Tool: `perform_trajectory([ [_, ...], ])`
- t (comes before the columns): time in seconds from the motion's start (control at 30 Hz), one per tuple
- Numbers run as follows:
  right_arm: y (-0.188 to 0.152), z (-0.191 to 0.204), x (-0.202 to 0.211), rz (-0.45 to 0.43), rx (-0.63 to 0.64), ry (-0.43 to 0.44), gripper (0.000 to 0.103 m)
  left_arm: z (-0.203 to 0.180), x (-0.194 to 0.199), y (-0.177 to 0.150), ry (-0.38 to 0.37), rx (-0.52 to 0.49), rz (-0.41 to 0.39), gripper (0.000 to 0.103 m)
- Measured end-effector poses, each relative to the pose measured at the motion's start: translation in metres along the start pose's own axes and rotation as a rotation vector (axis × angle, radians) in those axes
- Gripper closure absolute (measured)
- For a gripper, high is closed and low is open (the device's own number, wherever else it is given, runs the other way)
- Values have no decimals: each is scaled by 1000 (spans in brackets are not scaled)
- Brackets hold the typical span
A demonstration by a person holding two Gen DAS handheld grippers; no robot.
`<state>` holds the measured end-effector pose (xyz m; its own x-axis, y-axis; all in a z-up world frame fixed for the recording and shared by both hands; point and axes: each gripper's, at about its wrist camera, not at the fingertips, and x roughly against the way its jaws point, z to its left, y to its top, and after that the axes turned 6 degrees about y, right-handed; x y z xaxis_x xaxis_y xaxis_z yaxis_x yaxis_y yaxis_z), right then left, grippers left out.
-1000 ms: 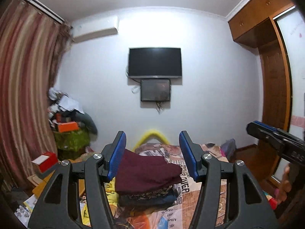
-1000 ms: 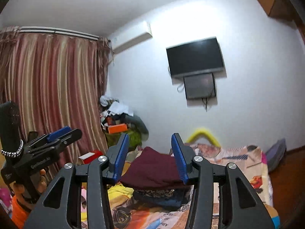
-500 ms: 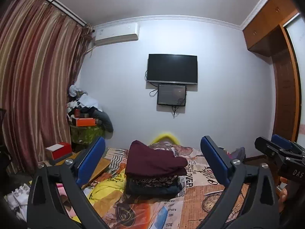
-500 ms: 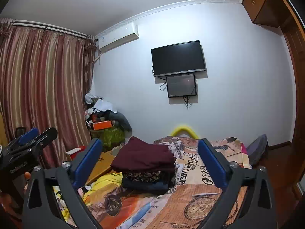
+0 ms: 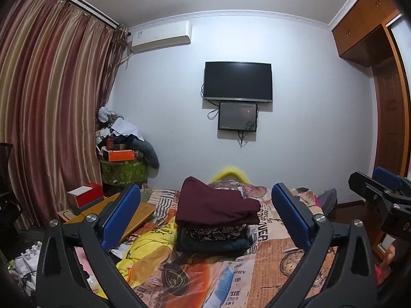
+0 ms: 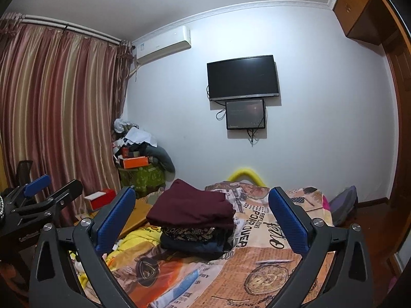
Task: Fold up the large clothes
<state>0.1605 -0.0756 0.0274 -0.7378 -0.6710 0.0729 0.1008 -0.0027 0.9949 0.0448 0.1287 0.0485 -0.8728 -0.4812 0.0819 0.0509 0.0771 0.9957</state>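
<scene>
A stack of folded clothes lies on the bed: a maroon garment [image 5: 215, 205] [image 6: 190, 208] on top, a dark patterned piece [image 5: 213, 232] under it, and a navy piece [image 5: 213, 243] at the bottom. A crumpled yellow garment [image 5: 149, 241] [image 6: 133, 238] lies left of the stack. My left gripper [image 5: 205, 188] is open wide, well short of the stack, with nothing between its blue pads. My right gripper [image 6: 202, 190] is open just as wide and holds nothing. Each gripper shows at the other view's edge: the right gripper [image 5: 380, 187], the left gripper [image 6: 38, 192].
The bed has a printed orange sheet [image 5: 269, 256] [image 6: 257, 264]. A wooden board [image 5: 102, 210] with a red box [image 5: 87, 195] sits at its left. A pile of clutter [image 5: 120, 148] fills the corner by the curtain. A dark backpack [image 6: 344, 205] lies near the wardrobe on the right.
Both grippers' jaws have spread from about half closed to wide apart. Both hands have sunk a little, so more of the bed shows. The stack has not moved.
</scene>
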Motion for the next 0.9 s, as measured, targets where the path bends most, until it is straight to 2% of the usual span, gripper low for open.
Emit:
perform_trajectory([
  [0.9,-2,1,5,62,-8,12,0,2,2,-7,-12,-8,2,0],
])
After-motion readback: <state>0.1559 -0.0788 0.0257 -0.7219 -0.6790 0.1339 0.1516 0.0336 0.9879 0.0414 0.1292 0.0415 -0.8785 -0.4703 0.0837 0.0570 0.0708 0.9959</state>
